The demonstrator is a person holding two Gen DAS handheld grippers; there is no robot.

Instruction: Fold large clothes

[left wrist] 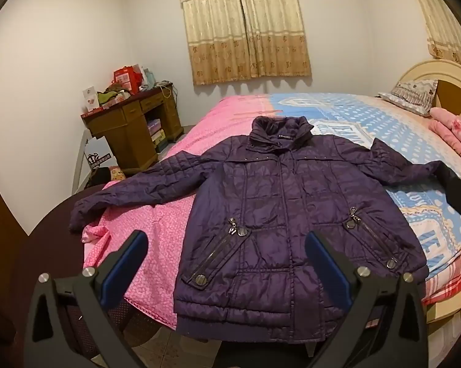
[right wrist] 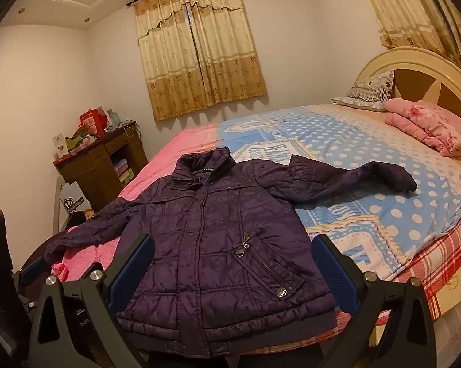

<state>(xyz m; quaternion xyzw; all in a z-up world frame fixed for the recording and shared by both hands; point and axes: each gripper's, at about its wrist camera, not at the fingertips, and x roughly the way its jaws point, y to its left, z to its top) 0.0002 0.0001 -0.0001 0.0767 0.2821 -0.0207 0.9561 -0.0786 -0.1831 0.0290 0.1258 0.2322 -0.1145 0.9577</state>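
A dark purple quilted jacket (left wrist: 285,208) (right wrist: 212,260) lies flat, front up, across the near end of the bed (left wrist: 384,116) (right wrist: 353,141), collar toward the window and both sleeves spread out. Its hem hangs at the bed's near edge. My left gripper (left wrist: 227,245) hovers above the lower left front of the jacket, wide open, nothing between its blue pads. My right gripper (right wrist: 233,248) hovers over the jacket's lower right front, also wide open and empty. The left sleeve's cuff (left wrist: 77,211) reaches the bed's left corner; the right cuff (right wrist: 408,181) rests on the blue sheet.
A pink cover (left wrist: 163,227) lies under the jacket's left half, a blue dotted sheet (right wrist: 338,141) under the right. A folded pink blanket (right wrist: 430,128) and a pillow (right wrist: 368,92) sit by the headboard. A cluttered wooden desk (left wrist: 132,122) stands left of the bed.
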